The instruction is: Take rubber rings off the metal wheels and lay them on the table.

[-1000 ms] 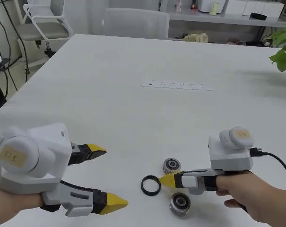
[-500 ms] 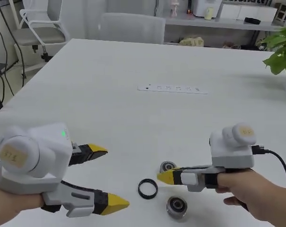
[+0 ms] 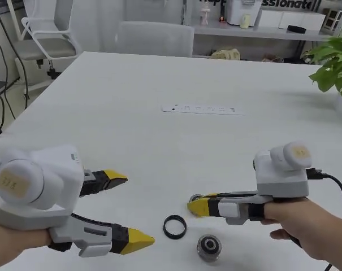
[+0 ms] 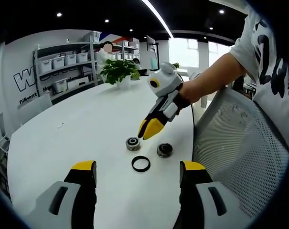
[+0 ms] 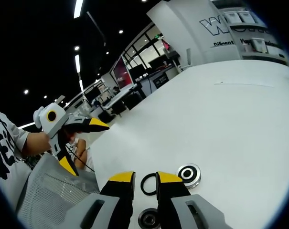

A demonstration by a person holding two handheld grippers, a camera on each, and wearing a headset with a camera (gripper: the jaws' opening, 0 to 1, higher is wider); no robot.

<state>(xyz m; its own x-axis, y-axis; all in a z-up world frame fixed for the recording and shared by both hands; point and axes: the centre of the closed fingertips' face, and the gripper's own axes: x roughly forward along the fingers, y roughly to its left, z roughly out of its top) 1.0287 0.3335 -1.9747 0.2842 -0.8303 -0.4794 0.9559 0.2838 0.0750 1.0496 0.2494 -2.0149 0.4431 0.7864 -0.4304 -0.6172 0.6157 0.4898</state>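
Observation:
A loose black rubber ring (image 3: 174,227) (image 4: 141,164) (image 5: 148,183) lies flat on the white table (image 3: 159,141). One metal wheel (image 3: 208,247) (image 4: 164,150) (image 5: 149,218) with a dark rim sits just right of it, nearer me. A second wheel (image 3: 194,199) (image 4: 133,143) (image 5: 188,174) lies farther back, partly hidden by the right gripper's tip. My right gripper (image 3: 196,206) (image 5: 145,180) hovers over the ring and wheels, jaws together, holding nothing. At the lower left, well apart from the ring, my left gripper (image 3: 128,209) (image 4: 137,169) is held wide open and empty.
A white power strip (image 3: 202,109) lies mid-table. A potted plant (image 3: 332,68) stands at the right edge. Chairs (image 3: 154,38) stand beyond the far edge, and a mesh chair back (image 4: 235,143) is close behind me. A black cable (image 3: 334,186) trails from the right gripper.
The right gripper's tip has lifted slightly away from the ring and now covers part of the far wheel. The ring, both wheels and the left gripper stay put; the camera tilted.

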